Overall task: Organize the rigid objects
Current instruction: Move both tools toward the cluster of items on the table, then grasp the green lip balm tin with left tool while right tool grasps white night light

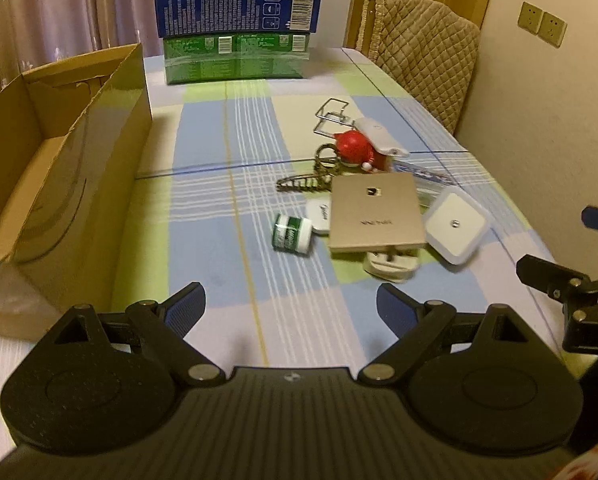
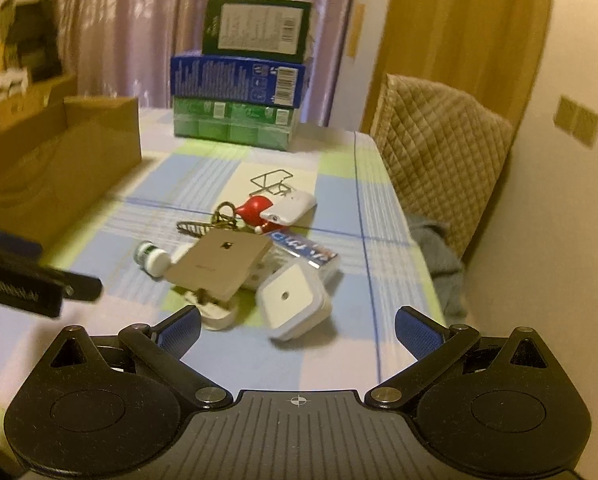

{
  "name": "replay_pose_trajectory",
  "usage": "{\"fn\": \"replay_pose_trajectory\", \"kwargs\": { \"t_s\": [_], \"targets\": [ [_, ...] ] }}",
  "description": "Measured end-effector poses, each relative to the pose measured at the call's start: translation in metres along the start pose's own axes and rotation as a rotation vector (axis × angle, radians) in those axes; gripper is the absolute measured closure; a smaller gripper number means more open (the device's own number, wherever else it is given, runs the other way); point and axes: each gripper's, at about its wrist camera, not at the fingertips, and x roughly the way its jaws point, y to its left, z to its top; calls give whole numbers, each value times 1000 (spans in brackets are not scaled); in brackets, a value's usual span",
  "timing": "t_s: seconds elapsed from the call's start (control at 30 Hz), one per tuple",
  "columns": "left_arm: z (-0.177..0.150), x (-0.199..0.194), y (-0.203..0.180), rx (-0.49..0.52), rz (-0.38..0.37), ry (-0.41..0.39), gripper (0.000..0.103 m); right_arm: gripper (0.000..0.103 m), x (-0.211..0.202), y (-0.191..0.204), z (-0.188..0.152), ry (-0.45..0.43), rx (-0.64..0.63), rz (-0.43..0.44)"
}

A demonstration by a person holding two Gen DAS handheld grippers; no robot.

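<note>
A heap of small hard things lies right of centre on the surface (image 1: pixel 203 240), which wears a smooth checked cloth of blue, green and white. On top rests a flat, square, matt gold box (image 1: pixel 377 213); just left of it a small round green-and-white jar (image 1: pixel 291 235) lies on its side. A glossy white square plastic device (image 1: pixel 455 228) touches the box's right edge, and a white plug (image 1: pixel 391 267) pokes out beneath. Behind are a shiny red round figure (image 1: pixel 353 146) and a thin bent wire frame (image 1: pixel 333 118). An open brown cardboard box (image 1: pixel 67 184) fills the left of the frame.

The left hand-held gripper (image 1: pixel 291 304) hangs released, jaws wide, grasping nothing. The right hand-held gripper (image 2: pixel 297 330) is likewise spread and empty, just short of the white device.
</note>
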Motion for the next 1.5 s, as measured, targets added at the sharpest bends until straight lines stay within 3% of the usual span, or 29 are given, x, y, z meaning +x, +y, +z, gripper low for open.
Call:
{"fn": "replay_pose_trajectory", "kwargs": {
  "t_s": [0.23,0.3,0.8,1.07,1.27,1.33,1.4,1.5],
  "targets": [
    [4,33,3,59,0,-1,13,4,53,18,-8,42,-207,-38],
    [4,40,1,79,4,-2,13,12,66,22,-10,57,-253,-43],
    [10,76,7,89,-3,-6,20,28,118,40,-27,58,-523,-114],
    [12,86,7,100,-21,-21,20,39,129,38,-27,57,-510,-135],
    [13,94,5,124,-25,-37,29,41,121,30,-23,41,-372,-116],
    [13,96,4,135,-26,-44,35,41,116,27,-21,30,-323,-116],
    [13,98,4,144,-19,-47,50,41,113,23,-19,28,-277,-115],
    [14,100,5,143,-13,-48,60,41,108,20,-19,36,-227,-108]
  ]
}}
